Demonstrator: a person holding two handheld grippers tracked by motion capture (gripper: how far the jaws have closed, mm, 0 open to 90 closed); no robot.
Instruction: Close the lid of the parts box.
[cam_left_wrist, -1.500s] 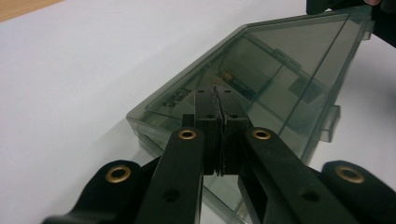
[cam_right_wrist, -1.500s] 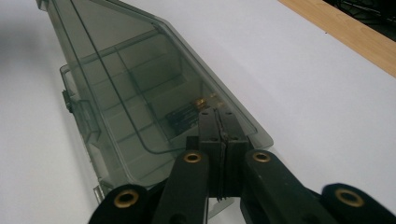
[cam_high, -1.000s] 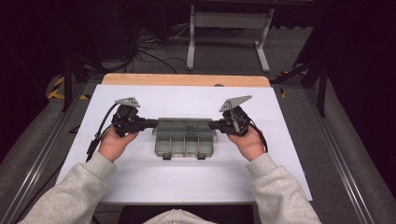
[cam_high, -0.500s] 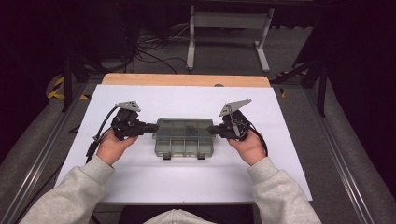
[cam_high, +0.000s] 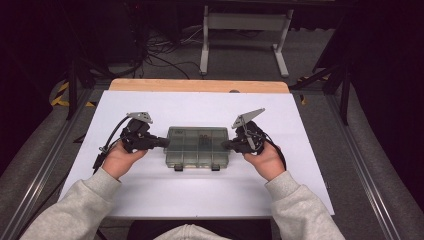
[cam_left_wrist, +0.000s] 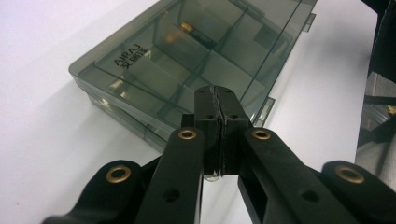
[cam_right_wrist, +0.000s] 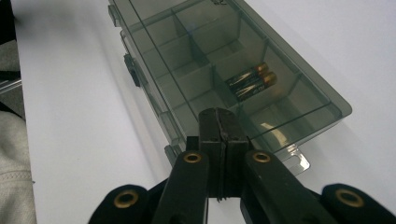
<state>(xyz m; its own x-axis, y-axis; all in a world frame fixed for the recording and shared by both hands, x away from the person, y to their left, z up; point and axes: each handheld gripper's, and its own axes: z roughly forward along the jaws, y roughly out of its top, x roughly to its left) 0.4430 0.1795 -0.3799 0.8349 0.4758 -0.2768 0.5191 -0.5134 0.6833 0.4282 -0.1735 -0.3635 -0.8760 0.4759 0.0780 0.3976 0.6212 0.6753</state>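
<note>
High view shows the left claw (cam_high: 164, 142), its jaws pressed together on nothing, touching the 9 o'clock end of a smoked plastic box (cam_high: 197, 146); the right claw (cam_high: 226, 145), likewise pressed together and empty, meets the 3 o'clock end. The box lies flat and closed at the middle of the white worktop (cam_high: 200, 200), its two latches (cam_high: 178, 168) facing 6 o'clock toward the person. Right gripper view shows two batteries (cam_right_wrist: 252, 81) side by side in one compartment of the box, the other compartments looking bare. The step in hand seems to be steadying or squaring the box between both tips. To do it well, I would push evenly from both ends so the box does not twist, keep the tips low against its side walls rather than riding onto the lid, and move gently so the batteries stay put.
</note>
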